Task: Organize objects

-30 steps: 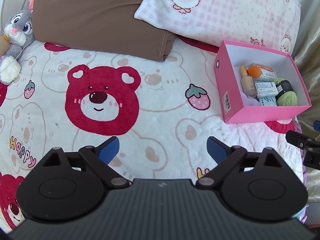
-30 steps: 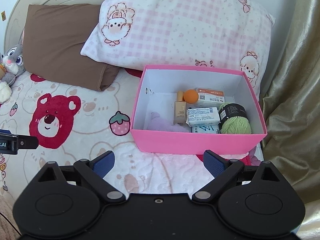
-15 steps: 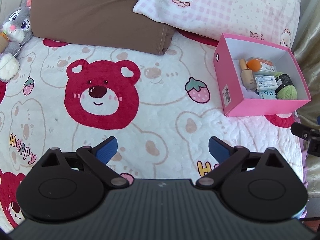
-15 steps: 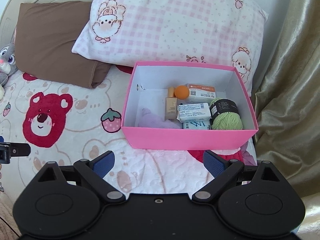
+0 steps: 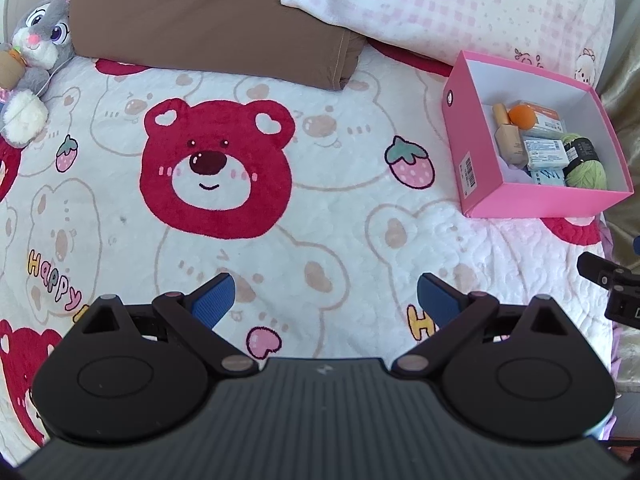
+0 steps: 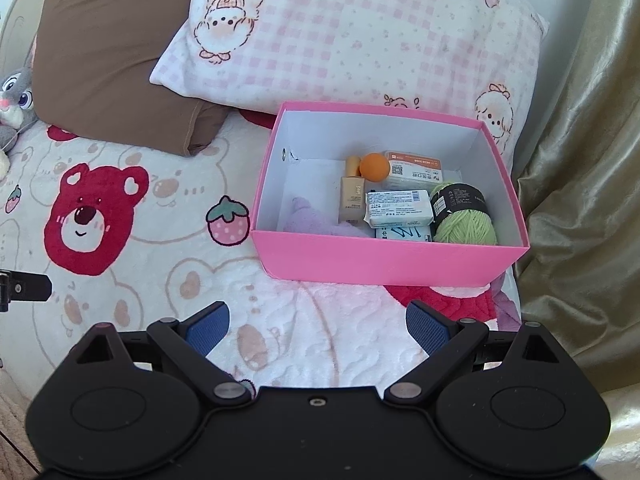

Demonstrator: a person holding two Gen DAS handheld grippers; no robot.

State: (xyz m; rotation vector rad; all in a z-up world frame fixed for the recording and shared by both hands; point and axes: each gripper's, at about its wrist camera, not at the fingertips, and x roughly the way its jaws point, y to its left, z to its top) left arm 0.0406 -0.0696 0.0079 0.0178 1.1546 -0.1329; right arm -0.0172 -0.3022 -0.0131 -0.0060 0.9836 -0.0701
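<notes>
Both grippers are held above the bear-print bedspread [image 5: 320, 216], the left gripper [image 5: 325, 295] with fingers spread wide and nothing between them, the right gripper [image 6: 317, 323] likewise spread and empty just before the pink box [image 6: 384, 258]. The box is seen against the checked pillow [image 6: 360, 40]; inside it are packed an orange ball [image 6: 374, 166], a foundation bottle [image 6: 352, 196], white packets [image 6: 398, 208], green yarn [image 6: 466, 222] and a lilac item [image 6: 308, 220]. A brown pillow [image 5: 208, 12] and grey plush rabbit [image 5: 38, 52] lie well left of the box.
</notes>
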